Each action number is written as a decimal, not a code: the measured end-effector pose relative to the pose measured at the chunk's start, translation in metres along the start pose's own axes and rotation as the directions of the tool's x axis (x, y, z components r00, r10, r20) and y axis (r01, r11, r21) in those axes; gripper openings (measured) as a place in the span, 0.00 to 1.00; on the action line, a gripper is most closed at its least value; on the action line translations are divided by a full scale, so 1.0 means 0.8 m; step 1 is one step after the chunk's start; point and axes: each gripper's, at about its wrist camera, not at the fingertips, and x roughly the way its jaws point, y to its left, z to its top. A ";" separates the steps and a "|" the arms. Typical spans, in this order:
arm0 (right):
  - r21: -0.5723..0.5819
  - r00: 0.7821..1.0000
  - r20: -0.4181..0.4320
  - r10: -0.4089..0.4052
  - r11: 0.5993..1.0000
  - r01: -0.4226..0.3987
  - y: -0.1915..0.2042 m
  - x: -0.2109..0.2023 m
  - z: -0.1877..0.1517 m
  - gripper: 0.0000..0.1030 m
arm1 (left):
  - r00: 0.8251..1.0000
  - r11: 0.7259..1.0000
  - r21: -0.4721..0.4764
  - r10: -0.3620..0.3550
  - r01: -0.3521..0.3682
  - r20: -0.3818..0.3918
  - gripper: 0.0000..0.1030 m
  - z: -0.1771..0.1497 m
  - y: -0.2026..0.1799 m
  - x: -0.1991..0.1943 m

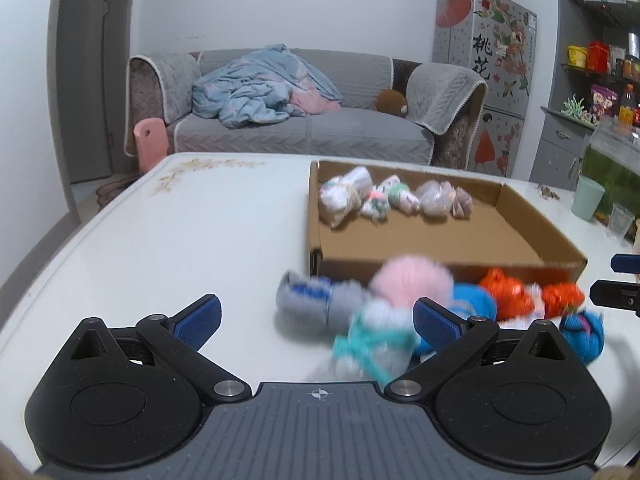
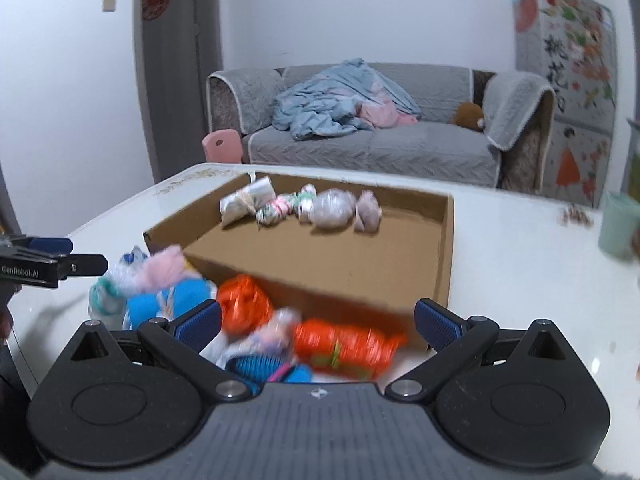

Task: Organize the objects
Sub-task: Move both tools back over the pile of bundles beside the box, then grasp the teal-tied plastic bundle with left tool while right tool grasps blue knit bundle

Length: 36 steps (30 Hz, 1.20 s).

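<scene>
A shallow brown cardboard tray [image 2: 447, 248] sits on the white tabletop [image 1: 168, 240], and a row of pale wrapped bundles [image 2: 304, 208] already lies along its far wall, so the sorting looks partly done. Still outside, heaped against the tray's near wall, is a pile of bright rolled fabric bundles: a long orange one [image 2: 344, 348], a rounder orange one [image 2: 240, 304], a fluffy pink one [image 1: 412, 280], a grey and blue one [image 1: 316, 300] and several blue and teal pieces, all blurred. The right gripper [image 2: 318, 320] hovers with its jaws spread wide and empty just over the orange bundles; the left gripper [image 1: 316, 320] is likewise wide and empty at the left end of the heap. The step in hand seems to be choosing the next bundle. The next move likely calls for lowering the right gripper squarely around one orange roll without snagging its neighbours, then lifting it over the near wall.
</scene>
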 end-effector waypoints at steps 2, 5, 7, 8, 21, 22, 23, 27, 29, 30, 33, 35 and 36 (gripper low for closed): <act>-0.001 1.000 0.004 0.004 1.000 -0.004 0.003 0.001 -0.012 0.99 | 1.000 1.000 0.009 -0.016 0.016 0.000 0.99 -0.008 -0.001 0.001; 0.002 1.000 -0.003 0.003 1.000 -0.003 0.004 0.007 -0.023 0.99 | 1.000 0.999 0.029 -0.019 0.019 -0.009 0.99 -0.018 -0.003 0.009; 0.009 1.000 -0.009 0.001 1.000 -0.001 0.003 0.011 -0.029 0.99 | 0.999 0.999 0.038 -0.032 0.032 -0.019 0.99 -0.022 -0.004 0.015; 0.011 1.000 -0.008 -0.001 1.000 0.001 0.001 0.012 -0.031 0.99 | 0.999 0.998 0.041 -0.037 0.038 -0.022 0.99 -0.025 -0.005 0.018; 0.005 0.985 -0.078 0.154 0.988 -0.154 -0.009 -0.008 -0.054 0.78 | 0.983 0.977 0.128 -0.159 0.170 -0.095 0.49 -0.045 -0.018 0.026; -0.005 0.983 -0.084 0.165 0.986 -0.166 -0.008 -0.014 -0.055 0.78 | 0.981 0.975 0.135 -0.165 0.177 -0.098 0.48 -0.046 -0.019 0.024; -0.018 0.981 -0.090 0.173 0.984 -0.175 -0.007 -0.016 -0.055 0.78 | 0.980 0.973 0.139 -0.174 0.186 -0.097 0.48 -0.047 -0.020 0.021; -0.077 0.974 -0.102 0.201 0.975 -0.209 -0.002 -0.027 -0.057 0.80 | 0.979 0.968 0.158 -0.184 0.196 -0.086 0.50 -0.049 -0.022 0.006; -0.136 0.976 -0.084 0.202 0.968 -0.212 0.004 -0.032 -0.058 0.91 | 0.983 0.969 0.170 -0.168 0.179 -0.077 0.55 -0.049 -0.023 0.004; -0.156 0.978 -0.067 0.199 0.966 -0.207 0.005 -0.033 -0.057 0.94 | 0.984 0.969 0.175 -0.161 0.172 -0.076 0.59 -0.049 -0.024 0.004; -0.216 0.975 -0.059 0.216 0.950 -0.224 0.010 -0.030 -0.054 0.95 | 0.985 0.969 0.183 -0.156 0.168 -0.079 0.66 -0.045 -0.024 0.010; -0.274 0.971 -0.076 0.228 0.931 -0.240 0.014 -0.024 -0.051 0.95 | 0.983 0.967 0.185 -0.161 0.175 -0.089 0.72 -0.042 -0.023 0.014; -0.300 0.969 -0.089 0.231 0.921 -0.247 0.015 -0.020 -0.050 0.95 | 0.983 0.967 0.188 -0.159 0.174 -0.093 0.72 -0.042 -0.023 0.017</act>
